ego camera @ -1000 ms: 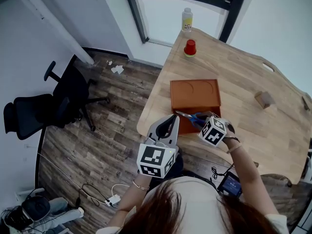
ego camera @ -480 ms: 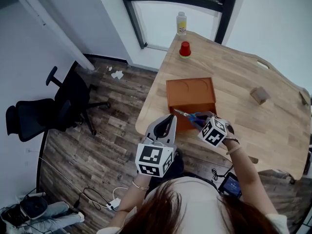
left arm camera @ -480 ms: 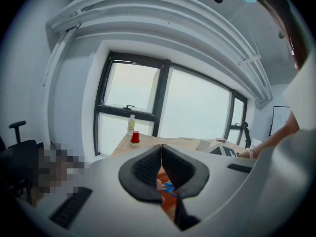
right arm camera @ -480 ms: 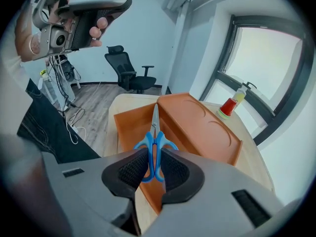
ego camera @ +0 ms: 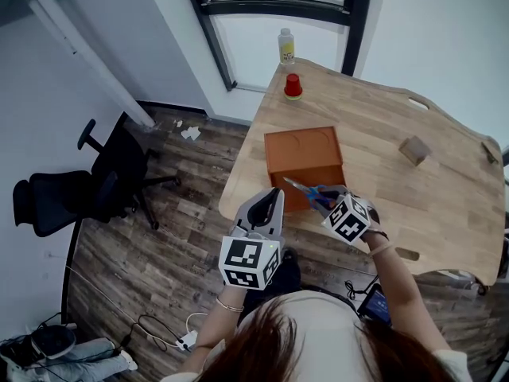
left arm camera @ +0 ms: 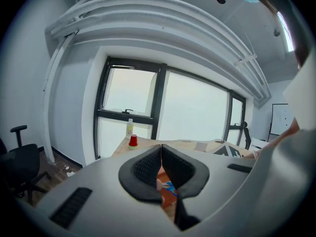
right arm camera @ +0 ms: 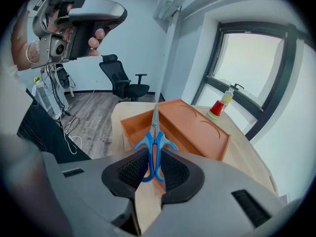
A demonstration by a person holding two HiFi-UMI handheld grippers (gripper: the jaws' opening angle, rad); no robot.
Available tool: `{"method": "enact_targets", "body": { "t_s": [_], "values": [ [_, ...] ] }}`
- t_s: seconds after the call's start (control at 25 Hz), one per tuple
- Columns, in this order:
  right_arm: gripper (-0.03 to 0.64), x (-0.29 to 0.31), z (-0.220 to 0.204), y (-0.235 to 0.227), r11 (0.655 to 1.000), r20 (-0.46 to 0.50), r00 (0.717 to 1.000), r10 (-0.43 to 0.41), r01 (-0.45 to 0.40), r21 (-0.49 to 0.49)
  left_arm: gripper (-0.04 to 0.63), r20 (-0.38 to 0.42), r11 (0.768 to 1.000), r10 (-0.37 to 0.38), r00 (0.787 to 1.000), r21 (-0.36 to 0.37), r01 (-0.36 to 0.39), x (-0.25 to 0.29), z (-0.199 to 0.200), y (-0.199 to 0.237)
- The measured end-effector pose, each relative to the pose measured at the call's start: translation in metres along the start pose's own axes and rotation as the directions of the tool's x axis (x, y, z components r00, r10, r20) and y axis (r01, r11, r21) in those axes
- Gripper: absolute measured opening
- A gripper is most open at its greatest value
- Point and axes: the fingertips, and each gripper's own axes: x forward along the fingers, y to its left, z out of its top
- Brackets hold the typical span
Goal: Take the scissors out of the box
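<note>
**Scissors in the right claw, right at the near edge of the box**

So the right claw [right arm camera: 153, 169] is clamped on the scissors [right arm camera: 154, 147]. Its two dark pads squeeze the blue handle loops from both sides. The blades are closed and point away from the claw, out over the near side of the box [right arm camera: 197, 127]. Can't tell whether the tips touch it or not. In the head view the scissors [ego camera: 306, 191] sit at the near face of the box [ego camera: 302, 153], with the right claw [ego camera: 322, 200] angled down at them.

The left claw [left arm camera: 161, 164] is closed, pads meeting at the tips, nothing in it. From the head view the left claw [ego camera: 270, 205] hangs just left of the right one, at the desk's near left edge and close to the box's near left corner.

The box is orange with two curved marks on its top. From the right gripper view the near part looks open like a tray.

Moving outward, the desk [ego camera: 398, 205] is light wood. A red cup [ego camera: 293, 87] stands at the far end, with a small bottle [ego camera: 285, 46] with a yellow label just beyond it by the window. A small wooden block [ego camera: 414, 150] sits well off to the right of the box. A black office chair [ego camera: 87, 185] is on the wood floor to the left.
</note>
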Motion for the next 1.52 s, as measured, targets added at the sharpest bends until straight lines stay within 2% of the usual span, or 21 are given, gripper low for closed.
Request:
{"method": "enact_targets", "body": {
  "t_s": [0.36, 0.76, 1.04, 1.16, 1.52],
  "values": [
    [0.109, -0.025, 0.003, 0.009, 0.995, 0.082, 0.996, -0.045, 0.038, 0.087, 0.020, 0.016, 1.000, 0.011, 1.000, 0.028, -0.011, -0.013, 0.004, -0.018],
    [0.109, -0.055, 0.018, 0.016, 0.985, 0.177, 0.978, -0.109, 0.083, 0.152, 0.020, 0.044, 0.999, 0.035, 0.998, 0.035, -0.037, -0.029, 0.013, -0.029],
    [0.109, -0.080, 0.026, 0.023, 0.969, 0.248, 0.955, -0.160, 0.104, 0.225, 0.018, 0.063, 0.996, 0.070, 0.996, 0.048, -0.073, -0.043, 0.016, -0.034],
    [0.109, -0.091, 0.024, 0.023, 0.963, 0.269, 0.943, -0.195, 0.133, 0.233, 0.020, 0.073, 0.996, 0.075, 0.994, 0.048, -0.079, -0.049, 0.018, -0.040],
    [0.109, -0.132, 0.028, 0.035, 0.948, 0.341, 0.907, -0.246, 0.151, 0.281, 0.020, 0.094, 0.995, 0.087, 0.992, 0.040, -0.092, -0.071, 0.019, -0.058]
  ]
}}
